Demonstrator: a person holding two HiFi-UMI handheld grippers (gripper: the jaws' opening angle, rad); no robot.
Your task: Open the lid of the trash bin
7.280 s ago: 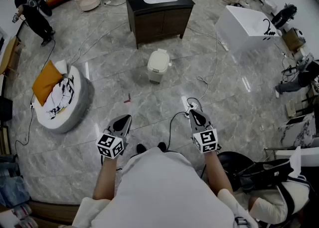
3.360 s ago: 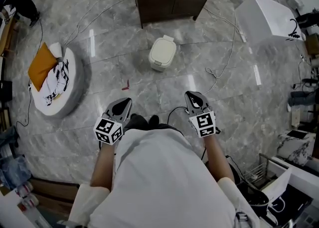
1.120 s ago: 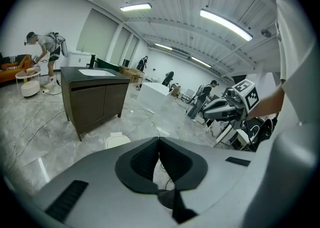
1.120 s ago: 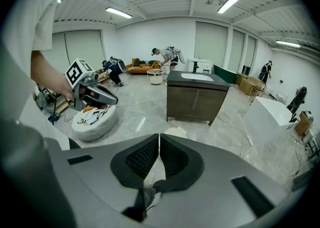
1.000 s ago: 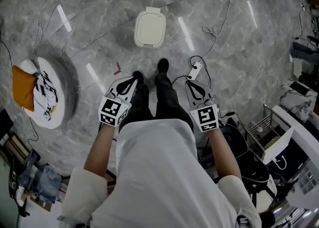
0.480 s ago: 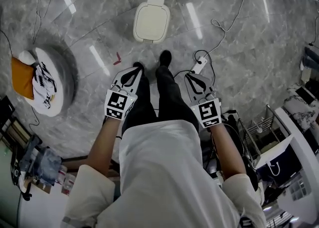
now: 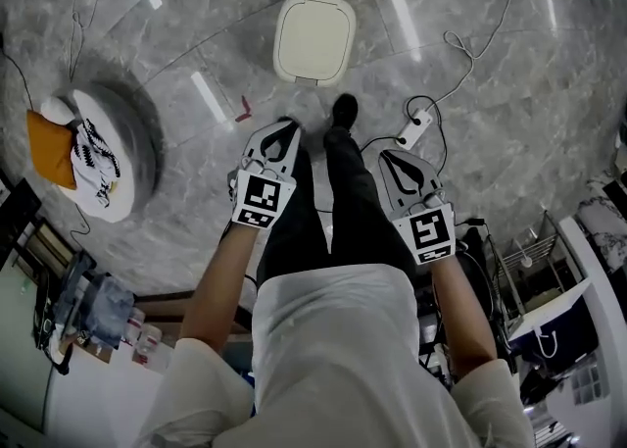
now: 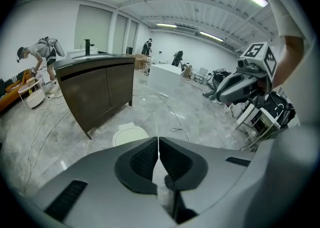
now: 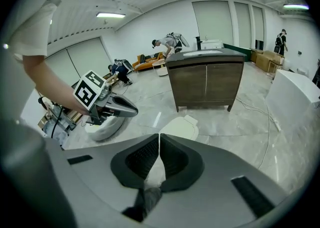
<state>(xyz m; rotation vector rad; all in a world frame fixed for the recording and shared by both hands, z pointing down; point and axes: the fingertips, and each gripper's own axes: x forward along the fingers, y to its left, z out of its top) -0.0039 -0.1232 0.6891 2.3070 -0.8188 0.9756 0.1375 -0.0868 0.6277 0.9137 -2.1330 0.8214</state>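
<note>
A small cream trash bin (image 7: 313, 38) stands on the grey marble floor just ahead of my feet, its lid down. It shows past the jaws in the left gripper view (image 8: 130, 134) and in the right gripper view (image 9: 180, 127). My left gripper (image 7: 281, 135) is held at waist height, short of the bin and a little to its left, jaws shut with nothing between them. My right gripper (image 7: 394, 159) hangs further right, also shut and empty. Each gripper sees the other: the right gripper (image 8: 220, 92) and the left gripper (image 9: 131, 111).
A dark wooden cabinet (image 9: 207, 80) stands beyond the bin. A round white cushion bed (image 7: 98, 157) with an orange pillow lies to the left. A power strip (image 7: 415, 129) and cables trail on the floor to the right. A person bends over far back (image 8: 40, 57).
I have walked up to the bin: it went from several steps away to just in front of my shoes. Both grippers stayed shut and level at my waist.
</note>
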